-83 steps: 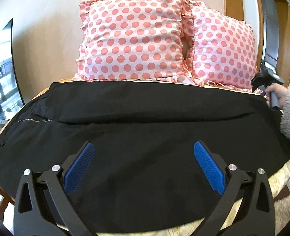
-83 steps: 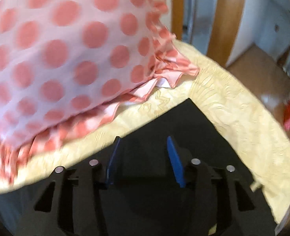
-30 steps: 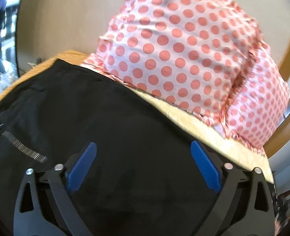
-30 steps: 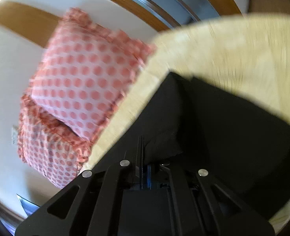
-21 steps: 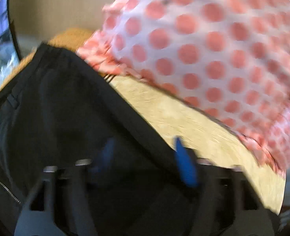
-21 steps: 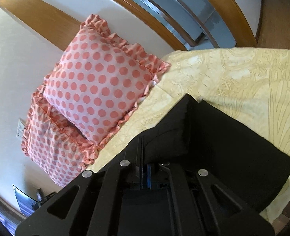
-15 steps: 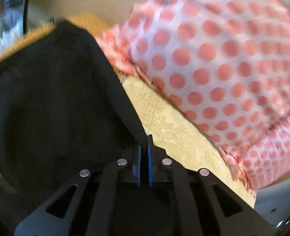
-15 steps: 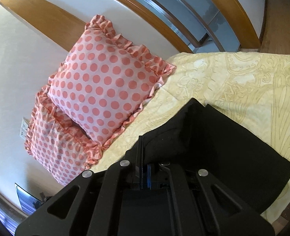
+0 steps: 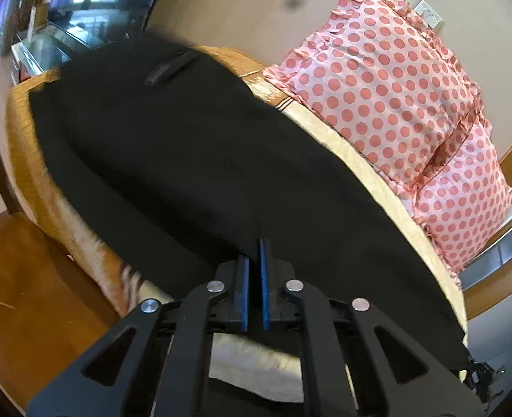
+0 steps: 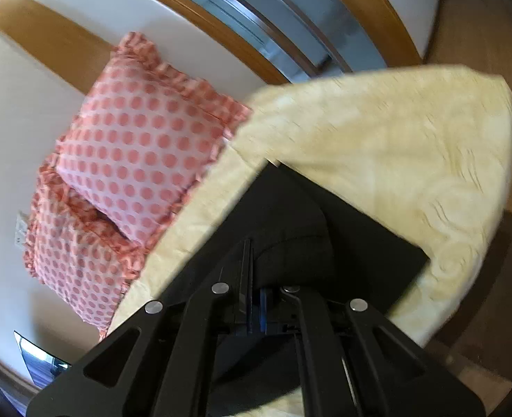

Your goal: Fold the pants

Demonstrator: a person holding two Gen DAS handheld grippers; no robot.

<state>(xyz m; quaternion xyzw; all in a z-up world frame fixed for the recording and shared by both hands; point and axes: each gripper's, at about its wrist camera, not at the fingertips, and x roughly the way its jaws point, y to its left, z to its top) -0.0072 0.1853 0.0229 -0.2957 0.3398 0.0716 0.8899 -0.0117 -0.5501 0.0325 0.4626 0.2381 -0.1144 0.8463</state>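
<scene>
Across the centre of the left view, matte black pants (image 9: 193, 160) lie on a yellow embossed bed (image 9: 391, 187). Left claw (image 9: 254, 271): blue pads pressed together, pinching the cloth edge. Right claw (image 10: 250, 278): pinching a bunched fold of pants (image 10: 297, 215). Frilled polka-dot pillows (image 9: 388, 83) at upper right. No legible writing.

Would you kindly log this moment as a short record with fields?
garment: black pants, spread on the bed
surface: yellow bedspread
left gripper: shut on pants edge
right gripper: shut on a bunched fold of pants
background: two pink dotted pillows against the wall
fold stage: both ends pinched, fold not yet laid flat
</scene>
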